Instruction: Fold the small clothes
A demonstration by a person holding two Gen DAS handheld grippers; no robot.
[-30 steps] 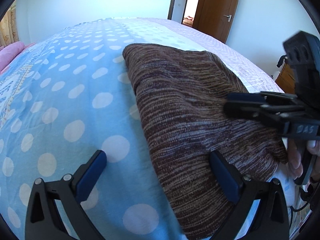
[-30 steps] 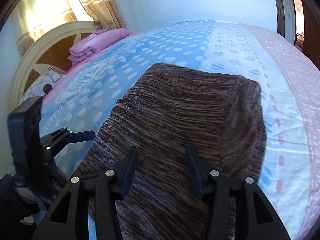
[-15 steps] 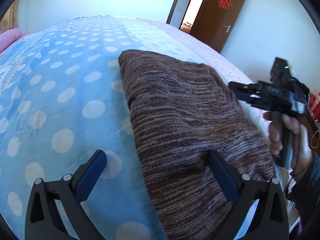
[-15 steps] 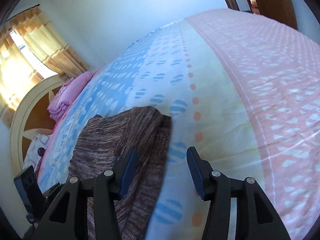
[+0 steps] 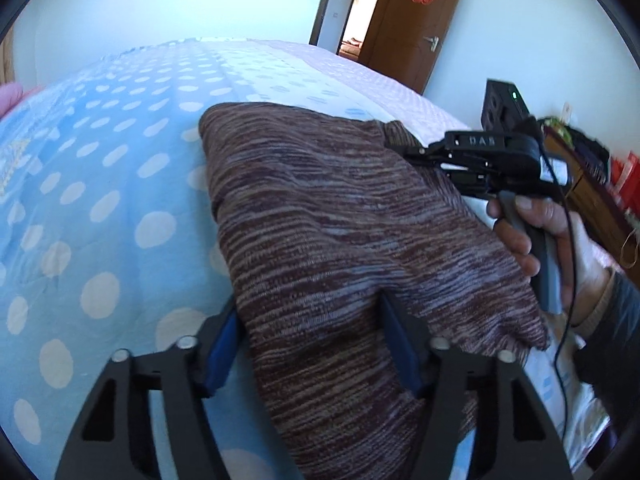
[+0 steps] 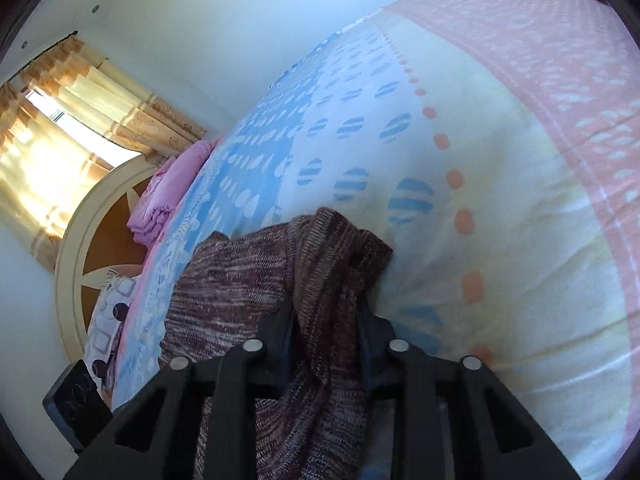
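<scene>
The sweater [image 5: 320, 216], a brown striped knit already folded into a long slab, lay on the bed [image 5: 100, 200] with its long axis running from the bottom centre of the left wrist view up toward the middle, slightly left. Both grippers sat at opposite points of that slab, and the coming fold turned on this.

The left gripper [image 5: 312, 344] straddled the near end at the bottom of its frame. Its jaws were closing with the knit between them; the right pad was buried in the cloth and the left pad sat against the sweater's left edge, so it looked to be pinching the fabric.

The right gripper [image 5: 416, 152], held by a hand [image 5: 552, 240] at the right of that view, had reached the far right corner of the slab. In the right wrist view [image 6: 326, 328] its jaws were closing too, with a bunched ridge of knit rising between the dark pads and apparently already squeezed.

So the cloth lay straight ahead of each gripper, the left nearer the close end, the right nearer the far corner. I judge the next move to be lifting one end over along the long axis.

Nothing lay on the bedspread around the sweater. A pink blanket [image 6: 168, 196] and a pillow [image 6: 108, 312] sat well apart by the headboard [image 6: 80, 248], at the left of the right wrist view. A door [image 5: 416, 20] stood at the upper right of the left view.
</scene>
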